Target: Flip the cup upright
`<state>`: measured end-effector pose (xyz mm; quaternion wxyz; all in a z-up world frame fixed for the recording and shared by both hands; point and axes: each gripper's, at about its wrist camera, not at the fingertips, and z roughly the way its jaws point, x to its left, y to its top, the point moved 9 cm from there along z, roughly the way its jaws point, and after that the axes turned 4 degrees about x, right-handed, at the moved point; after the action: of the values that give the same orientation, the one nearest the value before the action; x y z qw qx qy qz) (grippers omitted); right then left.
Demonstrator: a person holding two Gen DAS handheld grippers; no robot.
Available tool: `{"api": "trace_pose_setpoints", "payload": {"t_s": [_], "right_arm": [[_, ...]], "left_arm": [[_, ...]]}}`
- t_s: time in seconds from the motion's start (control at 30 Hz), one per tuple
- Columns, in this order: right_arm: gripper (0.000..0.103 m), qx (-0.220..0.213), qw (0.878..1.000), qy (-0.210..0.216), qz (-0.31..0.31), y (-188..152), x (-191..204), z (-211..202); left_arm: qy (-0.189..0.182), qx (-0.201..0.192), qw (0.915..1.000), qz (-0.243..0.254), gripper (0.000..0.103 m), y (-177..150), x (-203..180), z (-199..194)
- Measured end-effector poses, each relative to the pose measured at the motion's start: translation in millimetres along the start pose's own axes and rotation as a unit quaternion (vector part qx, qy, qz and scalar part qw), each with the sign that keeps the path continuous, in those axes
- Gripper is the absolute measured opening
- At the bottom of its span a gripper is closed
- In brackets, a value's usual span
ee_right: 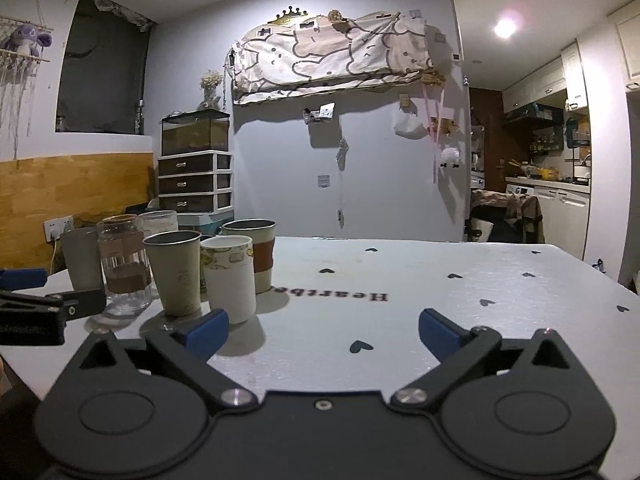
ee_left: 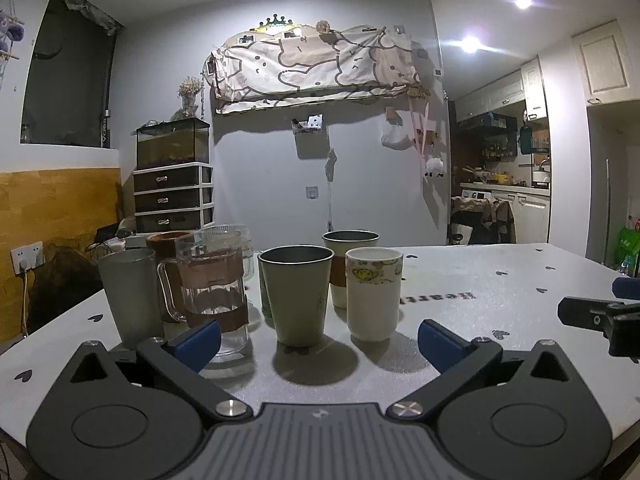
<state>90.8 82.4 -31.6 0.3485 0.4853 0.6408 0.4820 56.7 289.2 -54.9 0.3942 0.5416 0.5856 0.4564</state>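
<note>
Your left gripper (ee_left: 319,338) is wide open, holding nothing, low at the near table edge and aimed at the cup cluster.

Left to right in the left wrist view:
- Frosted grey tumbler (ee_left: 130,296), upright, just beside your left blue fingertip (ee_left: 198,342). Swing left and you clip it.
- Clear ribbed glass mug with a brown band (ee_left: 214,292), touching or nearly touching the tumbler. It's the heaviest and most fragile piece; a nudge could push it toward the table's left edge.
- Brown cylindrical cup (ee_left: 166,240) and another clear glass behind it, mostly hidden.
- Olive-green metal tumbler (ee_left: 298,294), dead centre between your fingers, mouth up.
- Taller cup with a brown sleeve (ee_left: 350,264) behind it, mouth up.
- White ceramic cup with a yellow cartoon band (ee_left: 374,294), mouth up, nearest your right gripper (ee_right: 323,332).

Right gripper: also wide open, empty, over bare white heart-print tablecloth (ee_right: 440,280).

Main risk: I can't find an inverted cup. Every rim I can read faces up, so the task looks done, or the target is hidden in the back row. Grab one anyway and you could turn an upright cup over.

Second risk: the cups are packed close. Closing on any one of them could drag a finger into its neighbour and topple the row.
</note>
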Motion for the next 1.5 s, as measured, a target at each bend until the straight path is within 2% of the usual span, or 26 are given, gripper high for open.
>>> {"api": "trace_pose_setpoints", "payload": {"t_s": [1.5], "right_arm": [[0.102, 0.000, 1.000, -0.004, -0.002, 1.6, -1.7, -0.2]], "left_arm": [[0.001, -0.001, 1.0000, -0.005, 0.103, 1.9, -1.1, -2.8]]}}
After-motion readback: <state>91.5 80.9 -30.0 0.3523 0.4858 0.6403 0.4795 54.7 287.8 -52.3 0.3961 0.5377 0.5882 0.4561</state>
